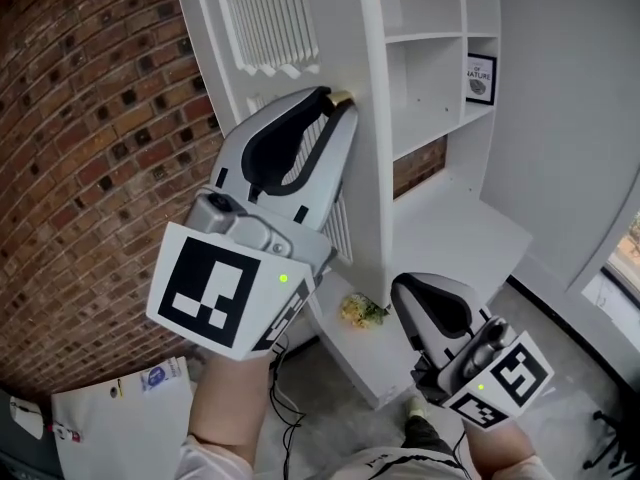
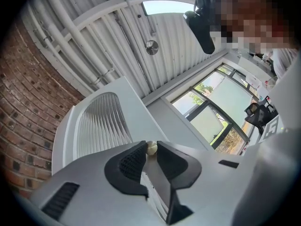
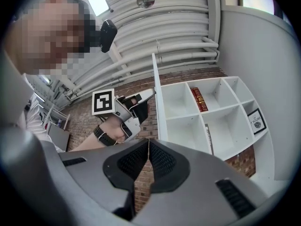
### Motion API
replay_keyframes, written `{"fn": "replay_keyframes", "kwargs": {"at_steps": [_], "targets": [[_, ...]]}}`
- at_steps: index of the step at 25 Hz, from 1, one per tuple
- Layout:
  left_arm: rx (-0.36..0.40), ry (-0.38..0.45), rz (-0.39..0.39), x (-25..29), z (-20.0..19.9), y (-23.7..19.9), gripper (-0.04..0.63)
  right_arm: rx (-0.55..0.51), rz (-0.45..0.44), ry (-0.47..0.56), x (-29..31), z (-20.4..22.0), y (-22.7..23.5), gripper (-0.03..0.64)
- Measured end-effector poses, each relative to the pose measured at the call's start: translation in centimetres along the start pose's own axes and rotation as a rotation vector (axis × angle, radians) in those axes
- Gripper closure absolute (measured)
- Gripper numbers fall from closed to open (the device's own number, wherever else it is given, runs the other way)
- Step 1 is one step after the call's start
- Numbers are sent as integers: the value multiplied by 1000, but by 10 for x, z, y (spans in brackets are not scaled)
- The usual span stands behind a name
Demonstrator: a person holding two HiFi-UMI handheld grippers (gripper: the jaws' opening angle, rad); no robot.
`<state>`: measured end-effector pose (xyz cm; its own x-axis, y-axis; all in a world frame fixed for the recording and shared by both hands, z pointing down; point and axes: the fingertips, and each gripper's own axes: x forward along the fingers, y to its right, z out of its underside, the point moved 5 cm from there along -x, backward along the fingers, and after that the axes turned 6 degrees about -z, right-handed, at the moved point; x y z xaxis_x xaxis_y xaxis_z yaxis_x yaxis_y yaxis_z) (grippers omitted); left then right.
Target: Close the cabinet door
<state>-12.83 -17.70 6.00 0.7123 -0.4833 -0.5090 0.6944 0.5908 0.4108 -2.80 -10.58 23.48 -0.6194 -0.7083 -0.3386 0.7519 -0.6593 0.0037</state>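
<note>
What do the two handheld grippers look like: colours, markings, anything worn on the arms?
The left gripper and right gripper match. Each has a light grey moulded shell, black ribbed pads, a white cube with black square markers, and a small green light. A dark strap circles the left wrist.

Bright and evenly lit throughout, fed by soft daylight from the windows (image 2: 211, 105) and a glowing ceiling panel (image 2: 164, 6). Close to blown out on the white cabinet (image 1: 372, 148), dimmer and warmer on the brick wall (image 1: 80, 168). Only faint, soft-edged shadows beneath the shelves (image 1: 425, 38). Sharp in the head view, though bowed along straight lines toward the edges. Strongly fisheyed in both gripper views, ringed by black corners, slightly soft up close along the bottom, crisp farther off.
</note>
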Motion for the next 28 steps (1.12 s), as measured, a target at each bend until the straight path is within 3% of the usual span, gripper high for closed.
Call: {"fn": "replay_keyframes", "kwargs": {"at_steps": [15,28], "targets": [[59,-38,-102,72,34,30,512,45,-34,53,-2,-13,110,598],[111,-105,-210,139,78,31,514,86,-97,29,12,-4,190,598]]}}
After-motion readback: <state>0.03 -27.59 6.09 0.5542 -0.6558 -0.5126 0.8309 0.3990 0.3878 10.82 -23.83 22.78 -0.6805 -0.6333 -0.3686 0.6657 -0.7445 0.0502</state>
